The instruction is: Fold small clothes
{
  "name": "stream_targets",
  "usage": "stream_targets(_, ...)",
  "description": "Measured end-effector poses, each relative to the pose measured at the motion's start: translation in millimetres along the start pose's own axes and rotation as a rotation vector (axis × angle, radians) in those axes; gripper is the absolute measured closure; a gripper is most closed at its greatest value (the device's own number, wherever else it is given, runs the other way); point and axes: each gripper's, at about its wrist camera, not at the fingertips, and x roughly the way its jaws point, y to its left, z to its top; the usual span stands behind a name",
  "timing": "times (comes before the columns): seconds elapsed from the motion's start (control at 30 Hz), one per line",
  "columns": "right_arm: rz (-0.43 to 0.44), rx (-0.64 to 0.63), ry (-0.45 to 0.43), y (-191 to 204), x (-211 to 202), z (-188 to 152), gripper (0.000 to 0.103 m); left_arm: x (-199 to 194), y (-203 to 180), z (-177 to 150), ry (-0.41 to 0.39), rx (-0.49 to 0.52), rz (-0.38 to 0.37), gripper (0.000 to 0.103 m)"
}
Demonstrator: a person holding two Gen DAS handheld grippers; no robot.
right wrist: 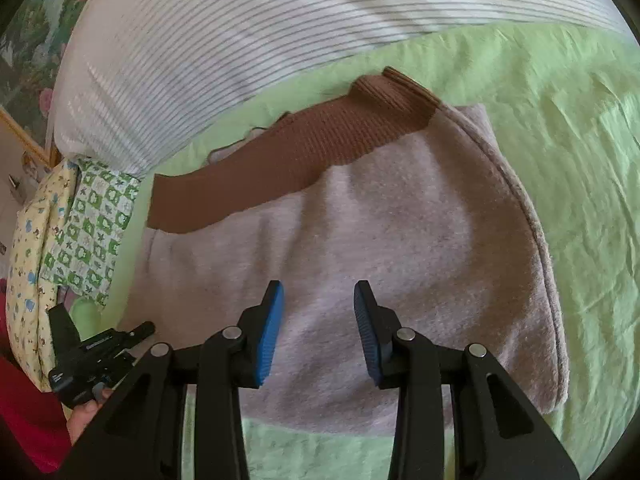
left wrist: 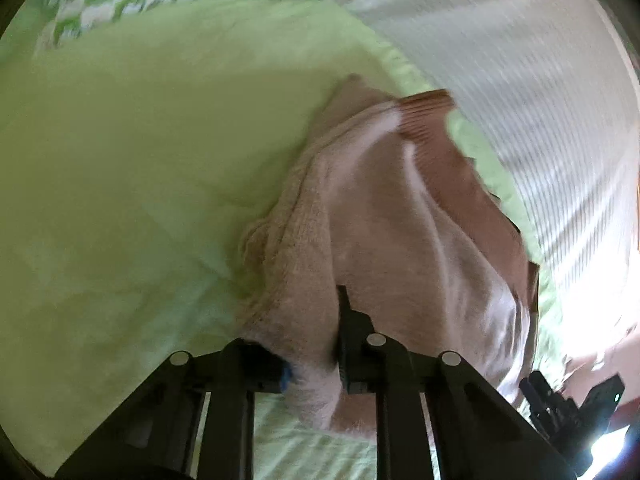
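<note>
A small beige-pink fleece garment (right wrist: 380, 248) with a brown ribbed band (right wrist: 288, 152) lies on a light green bedsheet (right wrist: 580, 160). In the left wrist view the garment (left wrist: 400, 220) hangs bunched and lifted, and my left gripper (left wrist: 316, 344) is shut on its edge, the fabric covering most of both fingers. My right gripper (right wrist: 318, 320) is open, its blue pads hovering over the flat fleece and holding nothing. The left gripper also shows at the left edge of the right wrist view (right wrist: 88, 352).
A white striped pillow or duvet (right wrist: 240, 40) lies along the far side of the garment. Green-and-white patterned cloth (right wrist: 92, 232) and a yellow printed cloth (right wrist: 32, 264) lie at the left. A red sleeve (right wrist: 24, 412) is at the lower left.
</note>
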Motion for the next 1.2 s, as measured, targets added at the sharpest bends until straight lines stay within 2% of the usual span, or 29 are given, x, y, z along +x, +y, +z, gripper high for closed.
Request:
stream_targets(0.13, 0.018, 0.014, 0.004, -7.4, -0.6, 1.6, 0.065, -21.1, -37.3, 0.3, -0.053, 0.142, -0.017, 0.089)
stream_targets(0.3, 0.028, 0.035, -0.007, -14.9, -2.7, 10.0, 0.065, -45.0, -106.0, -7.3, -0.105, 0.340, -0.099, 0.089)
stream_targets(0.43, 0.051, 0.077, -0.032, -27.1, -10.8, 20.2, 0.065, -58.7, -169.9, -32.2, -0.119, 0.530, -0.210, 0.090)
stream_targets(0.57, 0.106, 0.101, -0.047, -44.2, -18.3, 38.4, 0.065, -45.9, -224.5, -75.9, -0.070, 0.729, -0.292, 0.090)
stream_targets(0.67, 0.164, 0.139, -0.003, -59.7, -11.5, 53.2, 0.062, -12.0, -241.0, -108.4, 0.007, 0.825, -0.275, 0.089)
stream_targets(0.73, 0.196, 0.159, 0.034, -67.2, -2.2, 60.8, 0.050, 16.3, -243.0, -126.5, 0.059, 0.877, -0.220, 0.088)
stream_targets(0.8, 0.245, 0.192, 0.061, -71.6, 7.4, 63.9, 0.044, 33.8, -240.0, -134.0, 0.093, 0.894, -0.178, 0.085)
stream_targets(0.83, 0.269, 0.209, 0.076, -73.1, 12.7, 65.1, 0.040, 39.5, -237.4, -135.3, 0.105, 0.894, -0.158, 0.083)
stream_targets(0.9, 0.309, 0.227, 0.097, -73.7, 21.3, 66.6, 0.035, 40.1, -231.5, -132.4, 0.124, 0.876, -0.165, 0.072)
stream_targets(0.97, 0.311, 0.209, 0.120, -69.3, 31.2, 67.6, 0.031, 30.8, -226.5, -127.0, 0.118, 0.868, -0.173, 0.047)
stream_targets(1.1, 0.334, 0.175, 0.163, -60.9, 46.9, 73.0, 0.030, 9.3, -217.9, -125.1, 0.064, 0.892, -0.134, 0.034)
stream_targets(1.2, 0.346, 0.121, 0.174, -47.8, 52.2, 81.7, 0.030, -0.6, -195.8, -122.8, 0.025, 0.896, -0.072, 0.024)
